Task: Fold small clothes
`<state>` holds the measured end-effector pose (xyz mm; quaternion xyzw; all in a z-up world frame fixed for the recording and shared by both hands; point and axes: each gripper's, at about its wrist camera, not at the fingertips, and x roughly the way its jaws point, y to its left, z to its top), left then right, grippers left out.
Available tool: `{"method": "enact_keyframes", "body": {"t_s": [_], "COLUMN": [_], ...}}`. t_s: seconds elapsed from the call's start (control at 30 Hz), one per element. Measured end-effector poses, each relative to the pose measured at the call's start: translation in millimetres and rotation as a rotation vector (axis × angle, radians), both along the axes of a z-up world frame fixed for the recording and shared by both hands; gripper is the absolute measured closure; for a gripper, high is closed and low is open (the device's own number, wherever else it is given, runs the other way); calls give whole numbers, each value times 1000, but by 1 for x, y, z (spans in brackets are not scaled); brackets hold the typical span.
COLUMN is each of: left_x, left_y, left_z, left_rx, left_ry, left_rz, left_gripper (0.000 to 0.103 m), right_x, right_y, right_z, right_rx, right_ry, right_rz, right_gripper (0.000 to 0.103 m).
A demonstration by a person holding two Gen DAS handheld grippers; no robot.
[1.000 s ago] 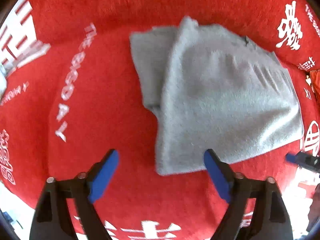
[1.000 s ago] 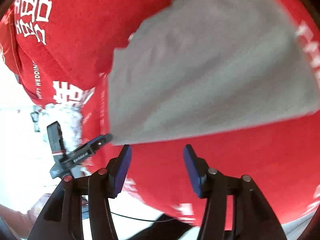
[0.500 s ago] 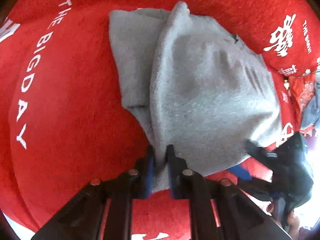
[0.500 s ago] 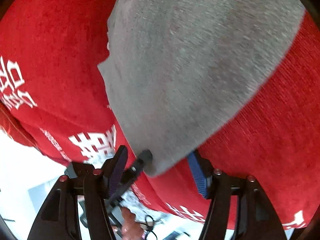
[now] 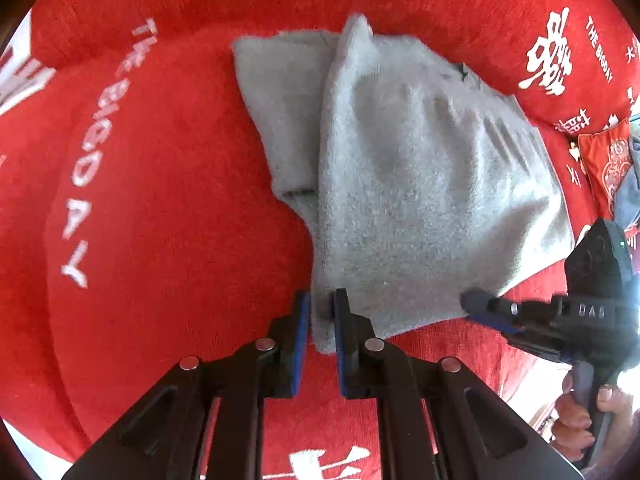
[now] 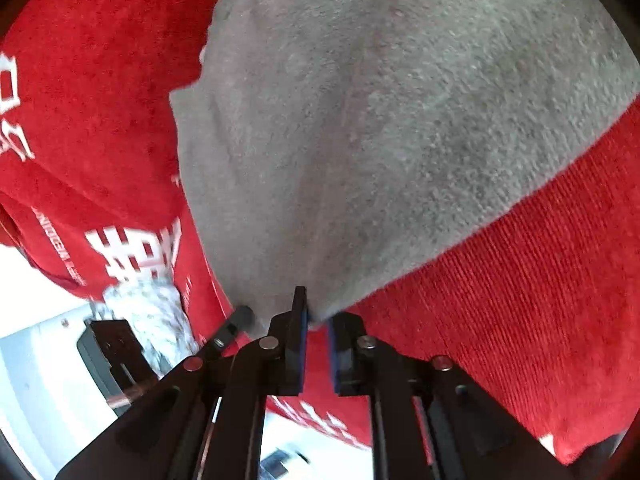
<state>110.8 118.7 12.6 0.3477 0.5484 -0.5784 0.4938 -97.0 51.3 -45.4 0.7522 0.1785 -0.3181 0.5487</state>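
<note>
A fluffy grey garment [image 5: 420,200] lies folded on a red cover [image 5: 160,200], with one narrower layer sticking out at its left. My left gripper [image 5: 320,308] is shut on the garment's near left corner, and the fabric is pinched between the blue pads. My right gripper [image 5: 470,304] reaches the near right corner from the right. In the right wrist view the same garment [image 6: 400,120] fills the top, and the right gripper [image 6: 317,312] is closing on its corner tip, which sits between the pads. The left gripper [image 6: 240,316] shows just to the left.
The red cover bears white lettering [image 5: 84,184] and drops off at its near edge [image 6: 132,264] to a pale floor [image 6: 40,380]. A red patterned cushion [image 5: 608,160] and a bluish cloth [image 5: 628,196] lie at the far right. A hand [image 5: 580,412] grips the right tool.
Both grippers came down to the garment's near edge and shut. The left one closed on the left corner first; the right one then narrowed onto the right corner.
</note>
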Motion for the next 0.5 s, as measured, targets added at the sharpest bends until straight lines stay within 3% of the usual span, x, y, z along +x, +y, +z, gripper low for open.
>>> {"method": "enact_keyframes", "body": {"t_s": [0.1, 0.2, 0.3, 0.5], "left_x": [9, 17, 11, -6], "left_y": [-8, -33, -73, -144], "left_z": [27, 50, 56, 32], "left_rx": [-59, -120, -172, -183], "left_ry": [-15, -8, -7, 27], "left_rz": [18, 29, 21, 4], "left_gripper": [90, 90, 90, 90], "right_x": [3, -2, -16, -44], "right_y": [0, -12, -42, -106], "right_z": [22, 63, 85, 77], "right_rx": [-33, -166, -271, -284], "right_ry": [-20, 28, 182, 325], "right_rz": [132, 218, 206, 120], "right_gripper": [91, 91, 91, 91]}}
